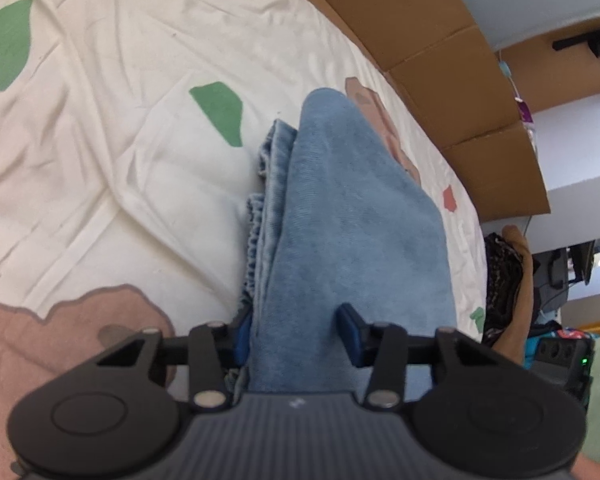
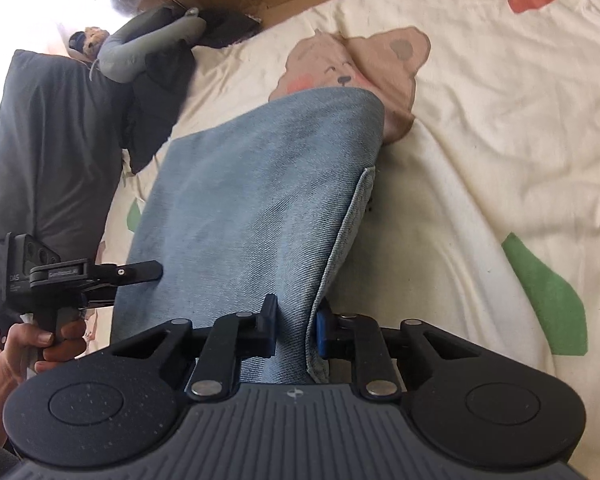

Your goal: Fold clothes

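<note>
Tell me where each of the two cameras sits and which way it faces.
Left wrist: on the left gripper, facing down along its fingers at folded jeans on the bedsheet, cardboard beyond.
Right wrist: on the right gripper, fingers pinching the jeans' edge; the left gripper and the hand holding it show at left.
Shared: jeans, bedsheet, cardboard.
</note>
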Demonstrator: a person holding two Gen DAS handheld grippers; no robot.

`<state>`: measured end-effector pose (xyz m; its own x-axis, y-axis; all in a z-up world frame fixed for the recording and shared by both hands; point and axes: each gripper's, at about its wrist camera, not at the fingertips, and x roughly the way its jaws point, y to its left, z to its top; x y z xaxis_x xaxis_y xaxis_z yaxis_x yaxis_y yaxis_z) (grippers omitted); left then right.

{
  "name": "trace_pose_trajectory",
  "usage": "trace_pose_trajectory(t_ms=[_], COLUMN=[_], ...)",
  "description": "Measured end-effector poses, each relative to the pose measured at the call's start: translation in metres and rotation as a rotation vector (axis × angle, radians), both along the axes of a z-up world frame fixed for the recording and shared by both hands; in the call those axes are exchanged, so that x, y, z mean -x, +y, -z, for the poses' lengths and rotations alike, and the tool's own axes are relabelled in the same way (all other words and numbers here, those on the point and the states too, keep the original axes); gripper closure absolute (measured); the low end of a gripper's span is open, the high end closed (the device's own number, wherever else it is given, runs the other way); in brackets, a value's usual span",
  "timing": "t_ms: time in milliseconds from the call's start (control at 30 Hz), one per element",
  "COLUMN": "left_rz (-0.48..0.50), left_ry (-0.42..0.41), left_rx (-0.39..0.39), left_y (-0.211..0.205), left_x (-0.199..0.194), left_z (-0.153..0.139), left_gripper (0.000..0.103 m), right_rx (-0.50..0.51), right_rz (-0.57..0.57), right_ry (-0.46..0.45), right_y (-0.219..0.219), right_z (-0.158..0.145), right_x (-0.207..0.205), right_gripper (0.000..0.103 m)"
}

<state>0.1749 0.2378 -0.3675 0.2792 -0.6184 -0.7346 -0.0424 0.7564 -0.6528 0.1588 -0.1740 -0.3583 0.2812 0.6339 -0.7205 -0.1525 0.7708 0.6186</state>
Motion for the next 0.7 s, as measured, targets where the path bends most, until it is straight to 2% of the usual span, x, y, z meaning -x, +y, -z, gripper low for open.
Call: trace_pose_trajectory(t_ms=[200,467,500,600,700], left_rz=[0.013,0.082,0.084,0.092,0.086], left_ry=[0.010,0.017,0.018,0.009,0.007], left_rx=[0.027,0.084,0.080,0.055,0.064], left_y=[-0.017,-0.048,-0.050,-0.054,-0.055], left_x=[0.000,0.003,0.002,-0.004,-0.011], left_z=[0.001,0.008,0.009,0.011,0.018], left_gripper=[0.058,0.059,0.057,0.043,0.034], right_rx=[0.025,0.079,0.084,0.095,0.095], right_rz=[0.019,0.044,0.047,0.037,0.041], right_ry=[-0.001,0.003,0.007,0.012,0.022], right_y=[-0.015,-0.045,-0.048,-0.048,-0.049], right_z=[-0.006,-0.008,-0.007,0.000,0.005], right_x=[0.002,0.000,-0.001,-0.002,-0.002], right_gripper=[0.086,0.085,0.085,0.084,0.083])
